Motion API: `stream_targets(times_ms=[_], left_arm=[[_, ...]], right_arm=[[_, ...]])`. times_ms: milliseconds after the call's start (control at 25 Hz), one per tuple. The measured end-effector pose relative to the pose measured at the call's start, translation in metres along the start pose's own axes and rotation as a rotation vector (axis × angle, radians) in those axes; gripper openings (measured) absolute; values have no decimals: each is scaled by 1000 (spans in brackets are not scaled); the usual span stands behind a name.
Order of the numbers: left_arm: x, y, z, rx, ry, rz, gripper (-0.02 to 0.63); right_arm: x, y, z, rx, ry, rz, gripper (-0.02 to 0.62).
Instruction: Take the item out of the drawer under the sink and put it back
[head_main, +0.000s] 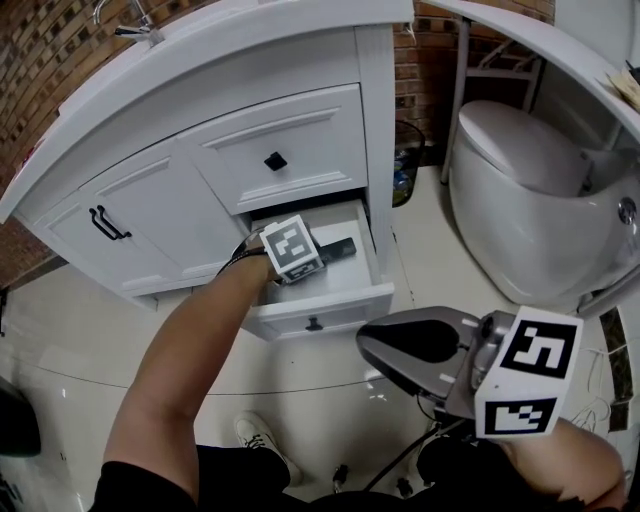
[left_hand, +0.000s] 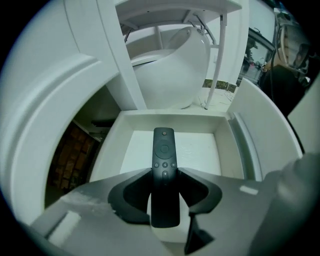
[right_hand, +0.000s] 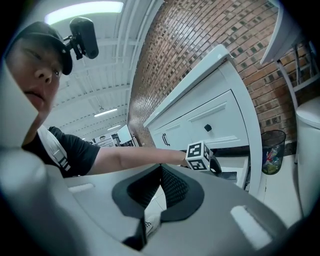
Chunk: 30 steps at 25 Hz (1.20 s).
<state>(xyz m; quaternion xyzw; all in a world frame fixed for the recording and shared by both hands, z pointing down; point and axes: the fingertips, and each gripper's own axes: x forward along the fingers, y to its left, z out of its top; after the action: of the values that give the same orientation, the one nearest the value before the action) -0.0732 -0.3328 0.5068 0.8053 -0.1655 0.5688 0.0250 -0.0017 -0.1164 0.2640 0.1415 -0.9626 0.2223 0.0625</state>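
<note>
A slim black remote lies lengthwise in the open white drawer under the sink. My left gripper reaches into that drawer, and its dark pads press on both long sides of the remote's near half. In the head view the left gripper sits over the drawer, with the remote's end showing past it. My right gripper hovers low at the right, well apart from the drawer, its jaws together and nothing in them. In its own view the right gripper points toward the cabinet.
Above the open drawer is a shut drawer with a black knob, and a cabinet door with a black handle is to the left. A toilet stands at the right, a waste bin between it and the cabinet.
</note>
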Motion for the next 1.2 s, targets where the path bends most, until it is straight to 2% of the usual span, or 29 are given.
stream_targets(times_ms=[360,640,800,920,1200], left_arm=[[-82,14,5,-92,-148,116,167],[-179,9,15,-212,-410,224,167],[-241,-22,19,-234,-596,256,167],[-276,-59,14,-226,-701,277,167],[-319,-134,9,-332,-911,210,167]], right_arm=[[6,1,0,-34,7,-37,8],[11,0,-4,-26,1,-69,8],[5,-5,-2,-20,-20,-106,8],[4,-3,1,-21,-33,-114,8],[11,19,3,-89,-31,-105,8]])
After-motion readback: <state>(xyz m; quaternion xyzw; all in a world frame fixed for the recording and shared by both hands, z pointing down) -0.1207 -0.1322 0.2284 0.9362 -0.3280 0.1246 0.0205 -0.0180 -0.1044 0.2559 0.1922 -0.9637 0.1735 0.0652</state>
